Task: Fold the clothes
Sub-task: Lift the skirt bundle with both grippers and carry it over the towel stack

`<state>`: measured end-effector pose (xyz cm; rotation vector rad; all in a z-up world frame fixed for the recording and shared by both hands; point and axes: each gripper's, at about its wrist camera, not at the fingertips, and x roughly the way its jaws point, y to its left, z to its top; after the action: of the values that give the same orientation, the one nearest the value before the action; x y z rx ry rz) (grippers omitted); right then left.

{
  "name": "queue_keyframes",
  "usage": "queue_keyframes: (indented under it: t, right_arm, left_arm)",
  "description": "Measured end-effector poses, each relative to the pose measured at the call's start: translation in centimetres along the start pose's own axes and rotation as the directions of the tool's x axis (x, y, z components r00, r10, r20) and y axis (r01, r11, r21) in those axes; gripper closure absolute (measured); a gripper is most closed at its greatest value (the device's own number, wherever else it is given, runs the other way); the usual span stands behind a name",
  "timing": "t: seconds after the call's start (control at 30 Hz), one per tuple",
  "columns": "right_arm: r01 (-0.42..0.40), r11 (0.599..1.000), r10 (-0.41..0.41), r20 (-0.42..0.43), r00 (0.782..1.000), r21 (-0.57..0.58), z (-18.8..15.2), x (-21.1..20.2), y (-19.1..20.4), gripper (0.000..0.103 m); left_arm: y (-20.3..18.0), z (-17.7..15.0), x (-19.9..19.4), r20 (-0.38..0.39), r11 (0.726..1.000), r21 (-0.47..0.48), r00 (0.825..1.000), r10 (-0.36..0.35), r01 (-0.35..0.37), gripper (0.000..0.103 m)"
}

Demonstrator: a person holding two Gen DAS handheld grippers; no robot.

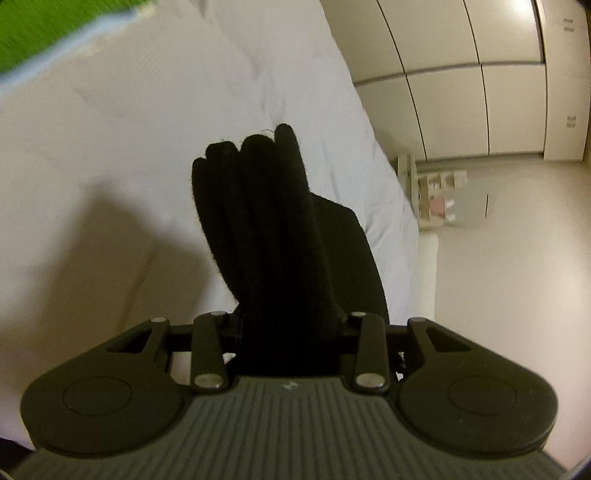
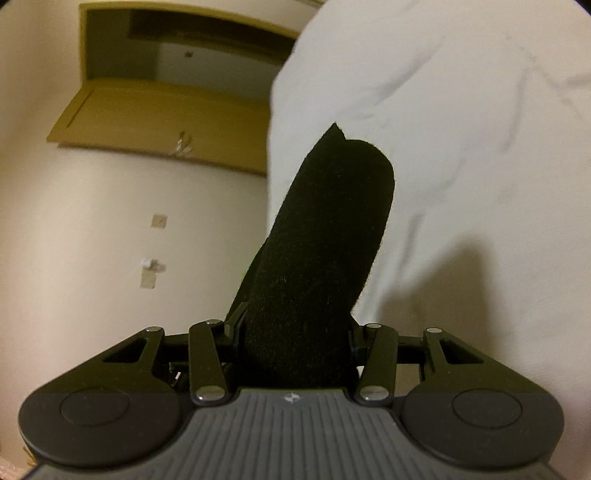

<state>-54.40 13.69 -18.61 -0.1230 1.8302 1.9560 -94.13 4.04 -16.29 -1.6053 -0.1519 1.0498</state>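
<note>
A black knitted glove (image 1: 266, 229) hangs from my left gripper (image 1: 288, 332), which is shut on it; its fingers point away from me over the white bed (image 1: 110, 147). The gripper's own fingers are hidden under the fabric. In the right wrist view, my right gripper (image 2: 295, 332) is shut on a black knitted piece (image 2: 317, 240), rounded at its far end, held in front of the white bedding (image 2: 461, 129). I cannot tell whether the two grippers hold the same garment or two pieces.
The bed's edge (image 1: 406, 206) runs along the right in the left wrist view, with pale floor (image 1: 517, 295), a small shelf unit (image 1: 432, 192) and wardrobe doors (image 1: 461, 74) beyond. A green patch (image 1: 44, 26) lies at the top left. A wooden door (image 2: 166, 122) is at the left in the right wrist view.
</note>
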Motion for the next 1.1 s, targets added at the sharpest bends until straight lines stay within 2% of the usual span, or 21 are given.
queue_keyframes:
  t: [0.13,0.37,0.5,0.63,0.73,0.8,0.87,0.93,1.0,1.03,1.07,1.1]
  right_arm:
    - [-0.031,0.999,0.031,-0.014,0.999,-0.008,-2.3,5.0,3.7,0.057]
    - [-0.096,0.995,0.097,0.042,0.994,-0.022,-6.5,18.0,9.3,0.057]
    - [-0.101,0.994,0.105,0.08,0.991,-0.052,-7.1,24.5,11.0,0.057]
    - [-0.093,0.991,0.102,0.098,0.99,-0.093,-7.2,29.8,11.6,0.057]
    - [-0.086,0.989,0.1,0.111,0.989,-0.124,-7.3,33.7,12.0,0.057]
    - [-0.082,0.986,0.099,0.12,0.988,-0.144,-7.4,36.4,12.2,0.057]
    - [-0.014,0.992,0.026,0.095,0.995,-0.122,-7.5,37.9,10.4,0.055]
    - [0.087,0.991,-0.08,0.068,0.994,-0.101,-7.9,39.2,8.6,0.051]
    - [0.093,0.993,-0.088,0.069,0.994,-0.069,-8.8,39.4,7.4,0.05]
    - [0.094,0.994,-0.09,0.069,0.994,-0.05,-9.0,39.0,7.4,0.046]
    - [0.11,0.992,-0.106,0.062,0.992,-0.061,-9.1,38.8,7.9,0.041]
    - [0.127,0.989,-0.123,0.056,0.991,-0.074,-9.1,38.7,8.3,0.041]
  left_arm:
    - [2.1,3.9,-5.8,0.037,1.0,0.005,0.999,0.018,-0.018,0.07]
    - [6.9,15.5,-15.4,0.064,0.995,0.093,0.998,0.024,-0.029,0.07]
    - [9.2,22.3,-18.1,0.065,0.99,0.142,0.998,0.013,-0.022,0.07]
    - [11.5,26.8,-18.7,0.088,0.983,0.183,0.996,-0.005,-0.012,0.07]
    - [14.6,28.5,-19.0,0.112,0.985,0.172,0.994,-0.012,-0.008,0.07]
    - [16.6,29.3,-17.7,0.108,0.989,0.146,0.994,0.006,-0.022,0.07]
    - [19.1,28.9,-16.4,0.094,0.99,0.131,0.995,0.045,-0.057,0.068]
    - [20.8,28.7,-15.6,0.064,0.994,0.1,0.997,0.04,-0.046,0.065]
    - [21.1,28.3,-15.6,0.057,0.995,0.098,0.998,0.012,-0.018,0.062]
    - [21.2,28.3,-15.7,0.056,0.995,0.103,0.998,0.005,-0.011,0.062]
    - [21.2,28.3,-16.1,0.055,0.994,0.104,0.998,0.015,-0.02,0.061]
    - [21.3,28.4,-16.5,0.055,0.994,0.105,0.998,0.024,-0.03,0.06]
